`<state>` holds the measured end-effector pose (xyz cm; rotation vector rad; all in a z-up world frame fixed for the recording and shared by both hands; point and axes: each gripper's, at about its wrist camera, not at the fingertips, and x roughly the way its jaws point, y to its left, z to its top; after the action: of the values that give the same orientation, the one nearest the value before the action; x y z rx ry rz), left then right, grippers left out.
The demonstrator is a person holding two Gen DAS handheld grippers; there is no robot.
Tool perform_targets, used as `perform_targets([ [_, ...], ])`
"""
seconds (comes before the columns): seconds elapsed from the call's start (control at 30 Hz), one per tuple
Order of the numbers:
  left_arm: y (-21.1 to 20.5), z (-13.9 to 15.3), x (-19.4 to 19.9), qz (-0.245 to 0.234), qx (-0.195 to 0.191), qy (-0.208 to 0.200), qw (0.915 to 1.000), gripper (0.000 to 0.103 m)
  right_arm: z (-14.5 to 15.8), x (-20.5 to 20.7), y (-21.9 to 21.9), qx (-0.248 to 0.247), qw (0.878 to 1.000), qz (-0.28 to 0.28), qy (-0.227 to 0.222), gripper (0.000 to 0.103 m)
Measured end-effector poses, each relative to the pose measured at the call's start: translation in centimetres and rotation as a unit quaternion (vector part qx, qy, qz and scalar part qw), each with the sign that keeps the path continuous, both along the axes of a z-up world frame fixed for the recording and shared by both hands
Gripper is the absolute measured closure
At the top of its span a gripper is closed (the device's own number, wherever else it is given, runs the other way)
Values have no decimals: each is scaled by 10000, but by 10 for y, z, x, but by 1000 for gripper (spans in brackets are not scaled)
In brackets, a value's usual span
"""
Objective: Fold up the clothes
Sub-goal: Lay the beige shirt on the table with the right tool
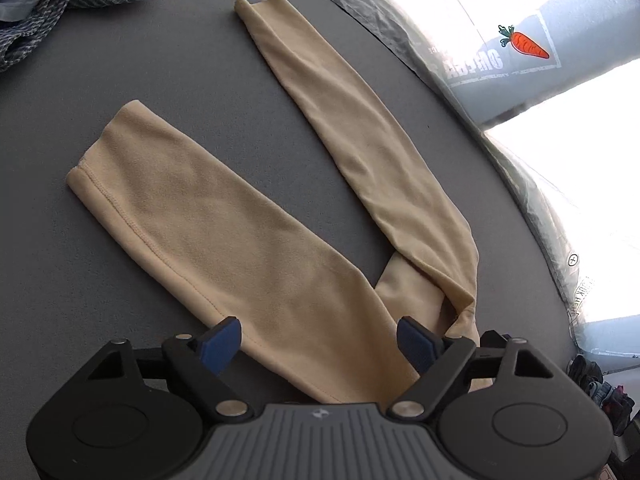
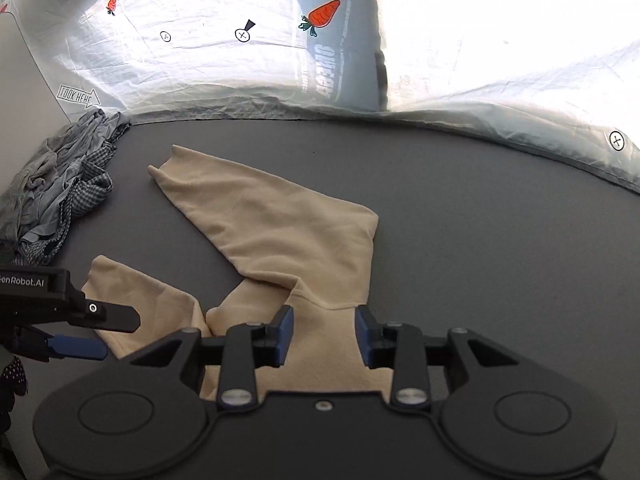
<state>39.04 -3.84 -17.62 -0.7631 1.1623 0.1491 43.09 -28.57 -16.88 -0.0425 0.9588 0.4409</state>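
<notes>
Dark grey table (image 2: pixel 480 208) is bearing the beige leggings (image 1: pixel 224 232) unfolded, legs splayed apart. Left gripper (image 1: pixel 320 344) and right gripper (image 2: pixel 324 334) are hovering spread over the near waist end, pinching nothing; folding is not yet begun.

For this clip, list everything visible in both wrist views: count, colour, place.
beige garment: one, beige, spread on the table, its two long parts splayed apart
pile of clothes: one heap, blue-grey and checked, far left table corner
table: one, dark grey, under everything
printed sheet: one, whitish with carrot prints, behind the table
dark items: few, dark, right edge, unclear
left gripper: one, black with blue pads, open over the garment
right gripper: one, same colours, open over the garment
</notes>
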Motion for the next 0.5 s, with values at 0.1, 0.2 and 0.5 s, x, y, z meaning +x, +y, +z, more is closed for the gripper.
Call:
perform_targets([
  [0.1, -11, -14, 27, -180, -49, 97, 9998, 24, -18, 16, 25, -278, 9991, 315, 51, 66],
  [0.2, -24, -28, 45, -369, 58, 369, 9986, 37, -31, 25, 36, -665, 9971, 366, 22, 67],
  [0.5, -40, -27, 51, -318, 555, 206, 9977, 101, 8, 19, 1, -164, 9952, -421, -865, 97],
])
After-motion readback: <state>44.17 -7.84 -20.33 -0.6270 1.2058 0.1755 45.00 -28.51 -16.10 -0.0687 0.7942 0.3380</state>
